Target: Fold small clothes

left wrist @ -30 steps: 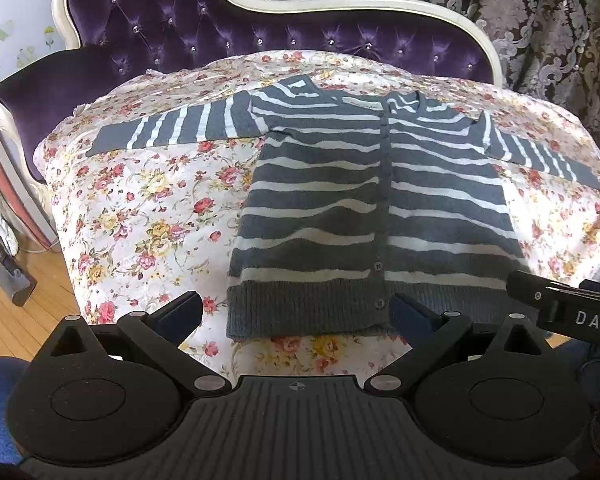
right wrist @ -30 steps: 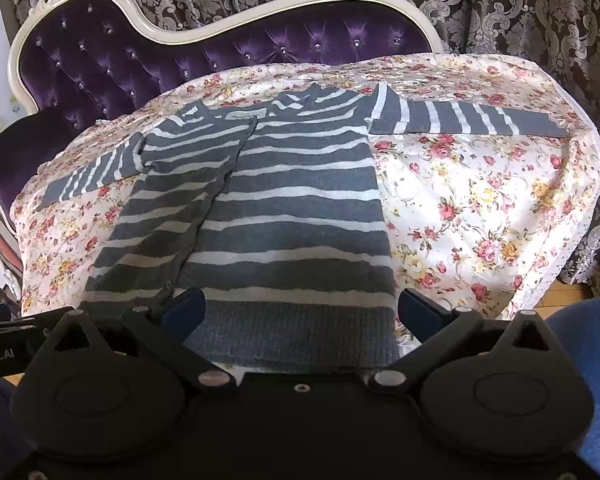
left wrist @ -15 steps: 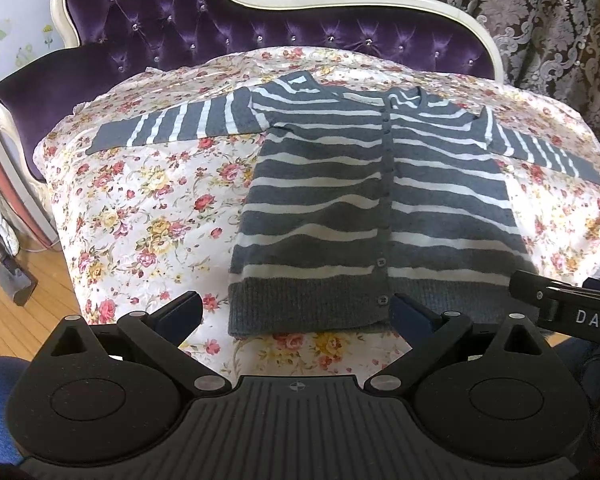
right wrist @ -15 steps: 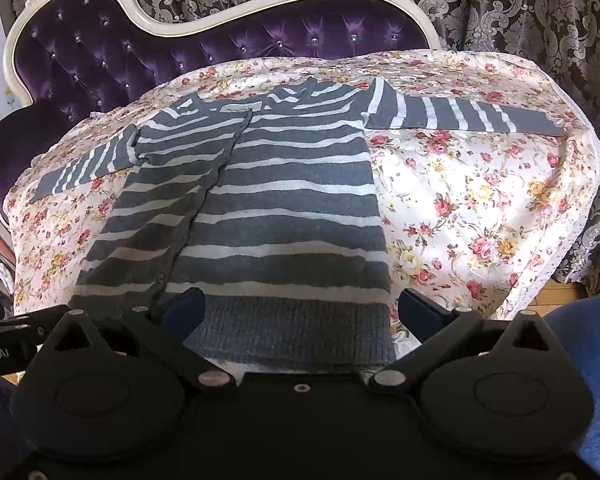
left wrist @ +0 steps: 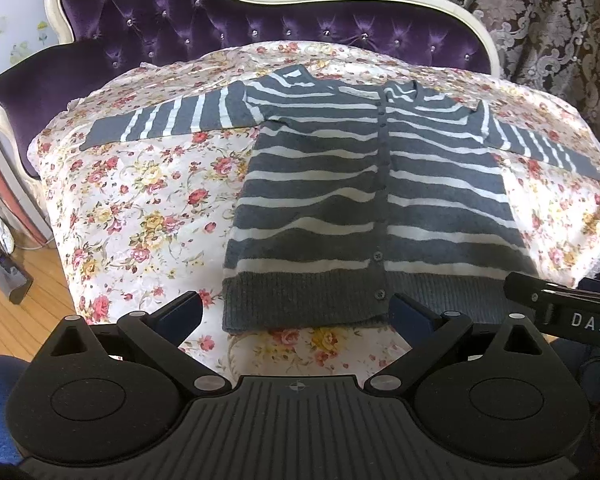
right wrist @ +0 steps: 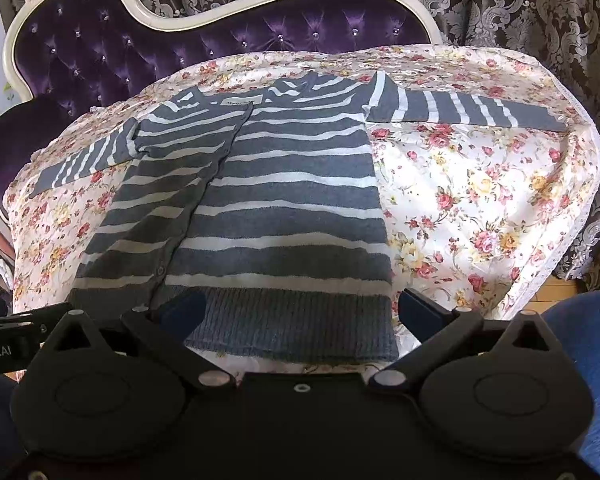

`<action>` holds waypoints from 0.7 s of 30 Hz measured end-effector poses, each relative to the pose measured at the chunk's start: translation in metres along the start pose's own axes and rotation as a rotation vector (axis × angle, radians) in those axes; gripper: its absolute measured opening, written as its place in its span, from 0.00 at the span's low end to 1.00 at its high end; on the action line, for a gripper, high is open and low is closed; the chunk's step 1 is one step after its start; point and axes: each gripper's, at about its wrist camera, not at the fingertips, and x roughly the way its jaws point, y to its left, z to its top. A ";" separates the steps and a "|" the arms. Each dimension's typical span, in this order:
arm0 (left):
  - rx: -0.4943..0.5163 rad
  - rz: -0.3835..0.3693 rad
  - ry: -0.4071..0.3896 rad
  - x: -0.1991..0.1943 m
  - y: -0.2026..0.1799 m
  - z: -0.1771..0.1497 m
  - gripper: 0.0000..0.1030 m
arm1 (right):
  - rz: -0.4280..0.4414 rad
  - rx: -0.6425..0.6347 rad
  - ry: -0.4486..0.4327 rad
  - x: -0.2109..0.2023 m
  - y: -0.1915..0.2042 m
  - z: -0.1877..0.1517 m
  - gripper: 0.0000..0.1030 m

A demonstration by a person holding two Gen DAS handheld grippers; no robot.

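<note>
The left gripper (left wrist: 296, 314) and the right gripper (right wrist: 300, 312) are both wide open and hold nothing, above the near hem of the striped cardigan (left wrist: 364, 200). It lies flat on the floral cover (left wrist: 140, 216), buttoned, collar away, sleeves spread sideways. The right gripper's fingers hide part of the hem.

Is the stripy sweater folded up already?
No, the striped cardigan lies flat and buttoned on the flowery cover, with both sleeves stretched straight out to the sides.
</note>
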 end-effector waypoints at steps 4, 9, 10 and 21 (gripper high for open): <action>-0.003 -0.001 0.001 0.000 0.000 0.000 0.98 | -0.002 0.000 0.000 0.001 0.001 0.001 0.99; -0.002 -0.001 0.001 0.000 0.000 0.001 0.98 | -0.001 -0.002 -0.001 0.001 0.001 0.001 0.99; -0.002 -0.001 0.002 0.000 0.000 0.001 0.98 | 0.000 -0.003 0.000 0.001 0.001 0.001 0.99; -0.006 -0.001 0.007 0.005 0.002 0.003 0.98 | 0.001 -0.010 0.007 0.004 0.003 0.002 0.99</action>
